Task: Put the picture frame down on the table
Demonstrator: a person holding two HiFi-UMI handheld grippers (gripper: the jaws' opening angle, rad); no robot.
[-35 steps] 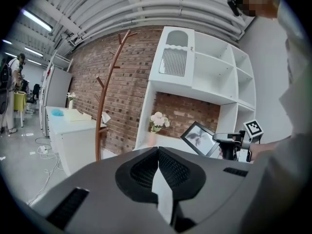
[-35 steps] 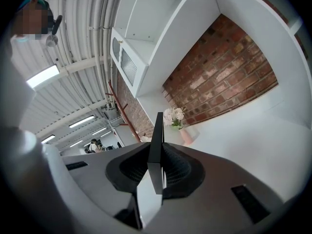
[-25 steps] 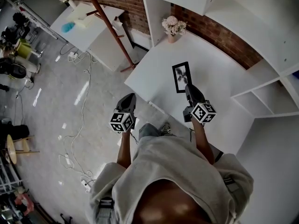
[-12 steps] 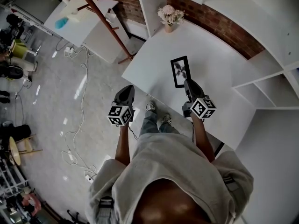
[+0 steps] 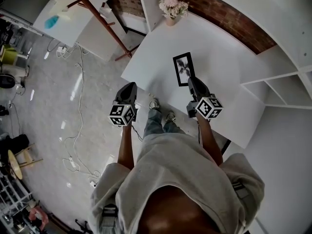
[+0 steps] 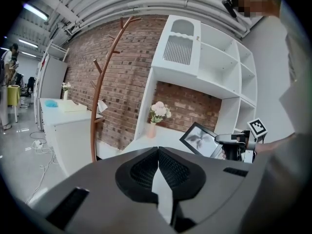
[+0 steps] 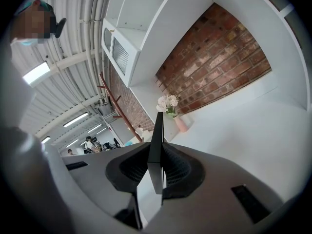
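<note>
A black picture frame [image 5: 183,68] with a grey plant print is held over the white table [image 5: 219,57], its near edge in my right gripper [image 5: 193,85]. In the right gripper view the frame [image 7: 156,140] shows edge-on, and the right gripper [image 7: 157,165] is shut on it, pads pressing both faces. My left gripper [image 5: 127,89] hangs off the table's left edge, over the floor. The left gripper [image 6: 158,149] is shut with nothing in it. From that view the tilted frame [image 6: 199,139] and the right gripper [image 6: 233,141] show at the right.
A pink vase of flowers [image 5: 171,7] stands at the table's far end. White shelves [image 5: 278,82] flank the table on the right, before a brick wall. A brown coat stand [image 5: 100,19] and another white table [image 5: 73,21] stand at the left. Cables [image 5: 80,96] lie on the floor.
Both grippers have sunk a little and moved forward towards the table. The frame stays in the right gripper and now lies further over the tabletop.
</note>
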